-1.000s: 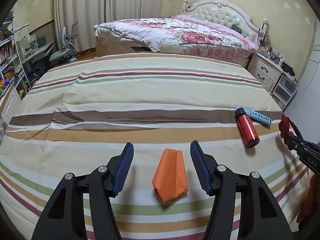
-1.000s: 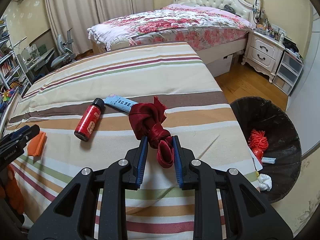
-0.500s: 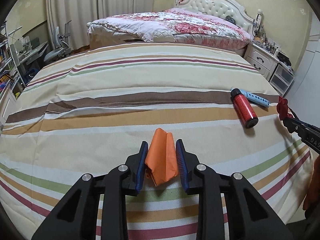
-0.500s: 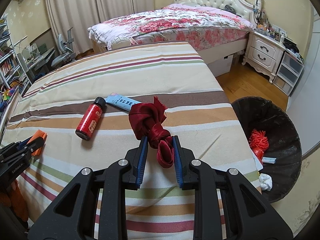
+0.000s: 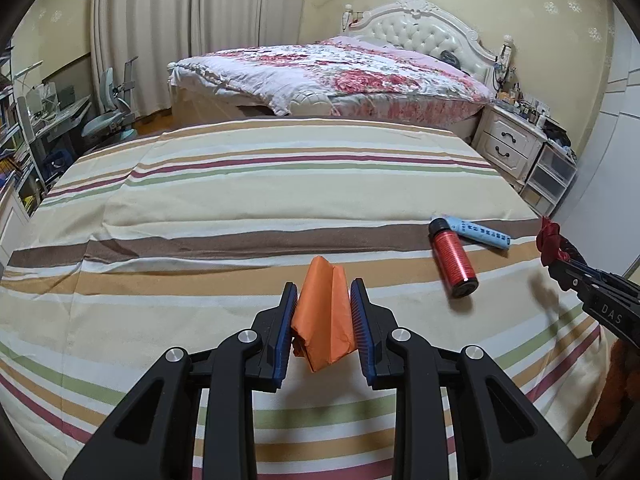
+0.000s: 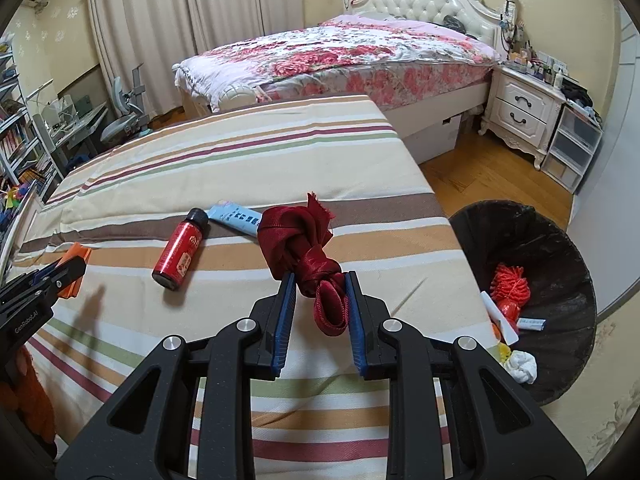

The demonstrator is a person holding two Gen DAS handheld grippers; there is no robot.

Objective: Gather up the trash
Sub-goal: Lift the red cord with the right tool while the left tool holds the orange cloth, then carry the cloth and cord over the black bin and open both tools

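Observation:
My left gripper (image 5: pixel 323 296) is shut on a folded orange paper (image 5: pixel 323 322) and holds it just above the striped bed cover. My right gripper (image 6: pixel 320 284) is shut on a knotted dark red ribbon (image 6: pixel 304 240), lifted over the bed's right part. A red bottle (image 5: pixel 454 258) and a blue tube (image 5: pixel 478 233) lie on the cover between the grippers; they also show in the right wrist view, bottle (image 6: pixel 180 254) and tube (image 6: pixel 236 216). A black trash bin (image 6: pixel 560 248) with trash inside stands on the floor right of the bed.
The striped bed (image 5: pixel 248 184) fills the near view, and its right edge drops to wooden floor (image 6: pixel 480 172). A floral bed (image 5: pixel 340 76) lies behind, a white nightstand (image 6: pixel 520 116) at the right, and a desk with chair (image 5: pixel 108 120) at the left.
My left gripper closed on the orange paper and lifted it a little. My right gripper kept hold of the red ribbon and rose slightly.

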